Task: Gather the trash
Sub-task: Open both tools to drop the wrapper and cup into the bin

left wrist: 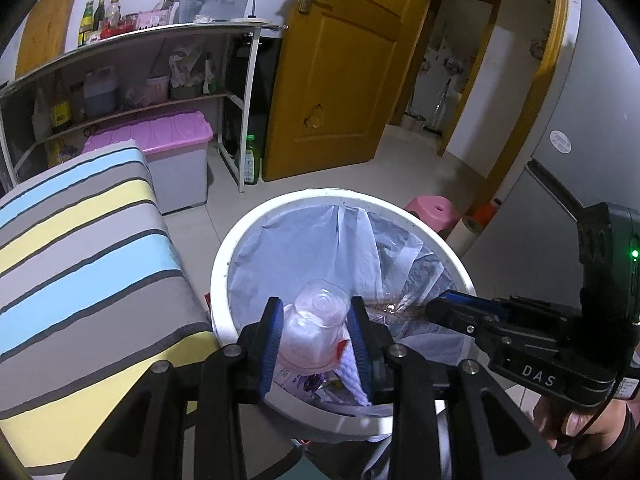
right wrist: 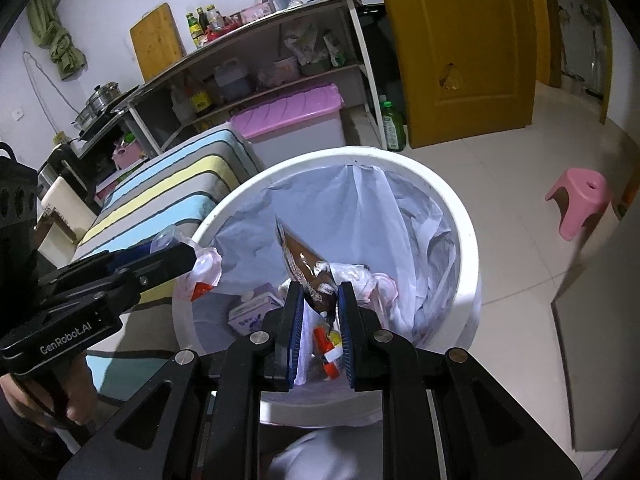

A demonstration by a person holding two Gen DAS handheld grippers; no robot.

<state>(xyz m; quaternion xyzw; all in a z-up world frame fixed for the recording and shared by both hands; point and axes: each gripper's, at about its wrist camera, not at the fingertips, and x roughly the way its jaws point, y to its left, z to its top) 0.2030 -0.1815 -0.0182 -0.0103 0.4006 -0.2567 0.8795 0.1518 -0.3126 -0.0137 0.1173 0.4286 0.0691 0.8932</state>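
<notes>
Two tools hang over a lined bin.
A clear plastic cup (left wrist: 316,320) sits between the left tool's (left wrist: 316,312) spread pads above the bin (left wrist: 224,248); the right tool (right wrist: 320,292) pinches a brown wrapper (right wrist: 308,268) over the rubbish inside, beside a striped table (left wrist: 80,248).

1. The trash bin (left wrist: 219,264) stands on the floor, just right of the striped cushion (left wrist: 80,248).
2. The lidded storage box (left wrist: 176,152) sits behind the cushion, under the shelf unit (left wrist: 132,64).
3. The door (left wrist: 340,68) stands behind the bin, with a bottle (left wrist: 251,160) between the door and the shelf unit.
4. The small stool (right wrist: 580,200) stands right of the bin, well apart.
5. A plastic cup (left wrist: 316,320) lies between the left gripper (left wrist: 316,320) fingers above the bin's near rim.
6. A snack wrapper (right wrist: 308,268) hangs from the right gripper (right wrist: 319,292) over the bin.
</notes>
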